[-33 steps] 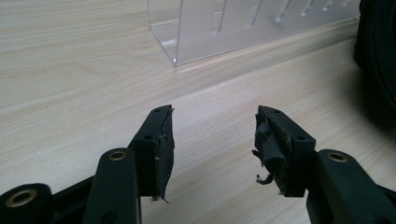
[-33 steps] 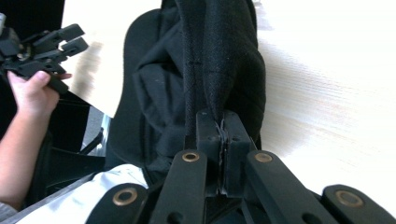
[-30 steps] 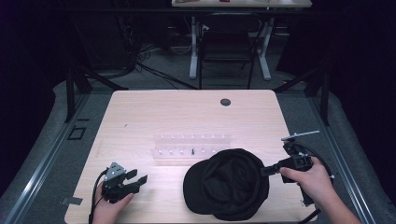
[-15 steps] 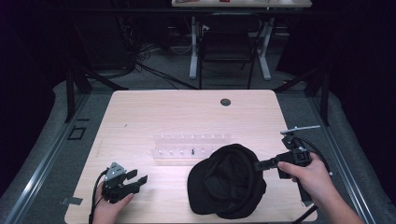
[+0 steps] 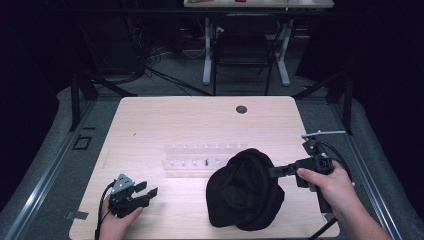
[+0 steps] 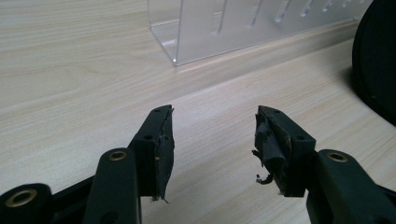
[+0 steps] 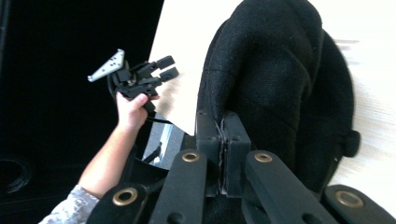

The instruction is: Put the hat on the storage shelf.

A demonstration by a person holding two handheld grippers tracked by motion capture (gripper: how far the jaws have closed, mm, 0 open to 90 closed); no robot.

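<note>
A black cloth hat (image 5: 245,190) lies on the near right part of the wooden table (image 5: 200,125), its right side lifted. My right gripper (image 5: 272,172) is shut on the hat's edge; in the right gripper view the jaws meet on the black fabric (image 7: 275,70). Near the front left corner my left gripper (image 5: 146,189) rests low over the table, open, with nothing between its fingers (image 6: 159,140). The hat's dark rim (image 6: 376,60) shows at the right edge of the left gripper view.
A clear acrylic rack (image 5: 205,155) with small pegs stands mid-table, just behind the hat, and shows as the clear rack (image 6: 243,23) ahead of the left jaws. A round dark grommet (image 5: 241,109) sits at the table's far side. A chair and desk legs stand beyond.
My right gripper has risen and drawn the hat's right edge up and inward, bunching the hat taller. The left gripper has stayed put.
</note>
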